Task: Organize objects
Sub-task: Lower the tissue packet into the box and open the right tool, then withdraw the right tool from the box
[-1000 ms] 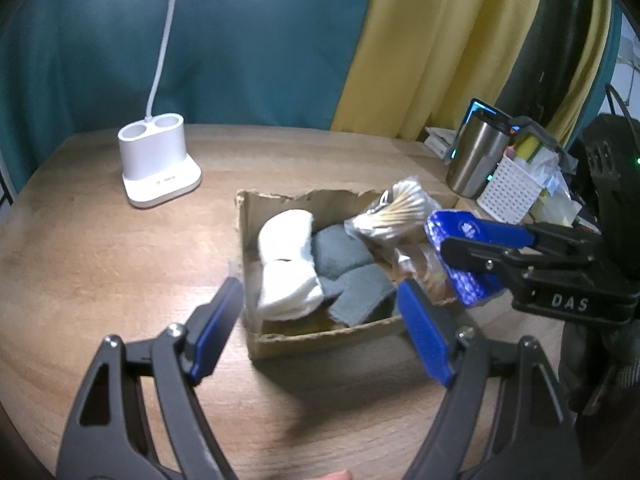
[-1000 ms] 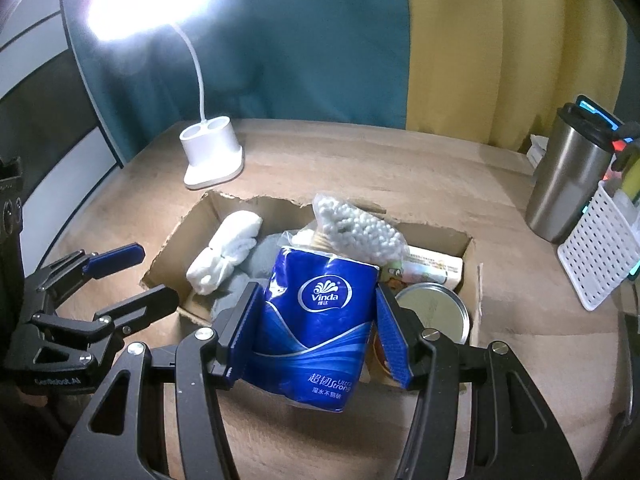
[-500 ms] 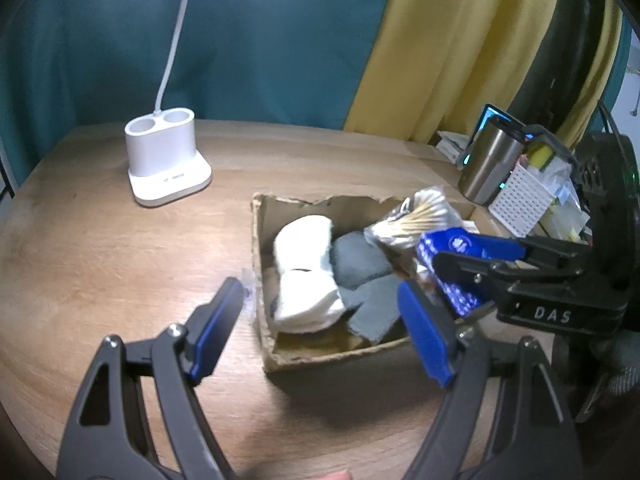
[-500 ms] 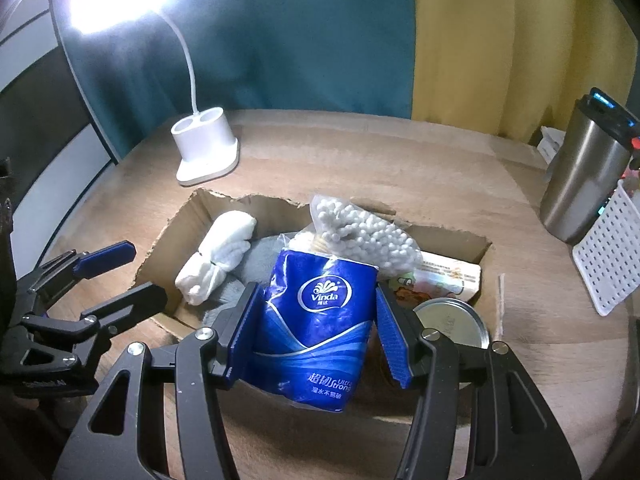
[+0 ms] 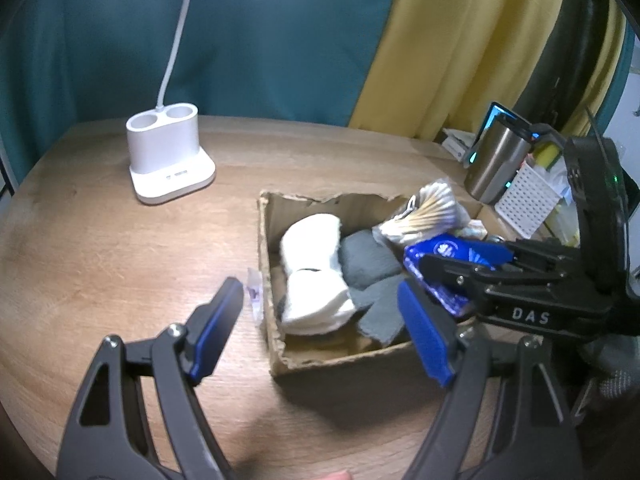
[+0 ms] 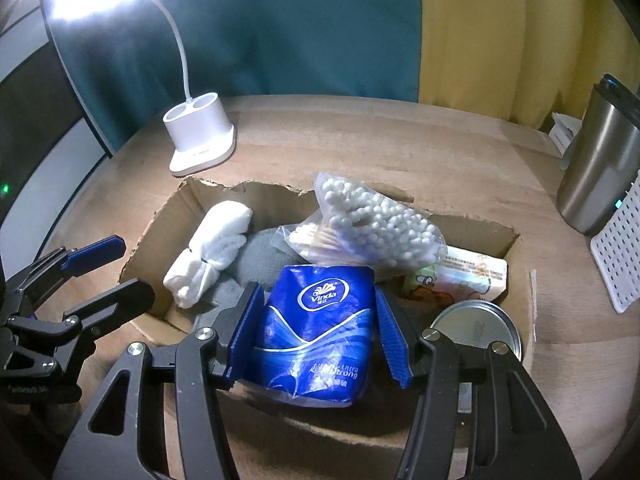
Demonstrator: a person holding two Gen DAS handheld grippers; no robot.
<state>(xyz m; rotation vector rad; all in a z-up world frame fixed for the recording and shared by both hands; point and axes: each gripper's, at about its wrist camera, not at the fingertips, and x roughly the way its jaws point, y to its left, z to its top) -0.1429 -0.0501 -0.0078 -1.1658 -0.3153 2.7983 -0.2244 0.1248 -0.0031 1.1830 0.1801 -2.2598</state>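
A torn cardboard box sits on the wooden table. It holds white socks, grey cloths, a bag of cotton swabs, a snack packet and a round tin lid. My right gripper is shut on a blue Vinda tissue pack over the box's near side. My left gripper is open and empty, just in front of the box's left end.
A white lamp base stands at the back left. A steel tumbler and a white perforated basket stand at the right. A small clear wrapper lies left of the box.
My right gripper has carried the tissue pack forward, lower over the box. The left gripper has shifted left and stays open.
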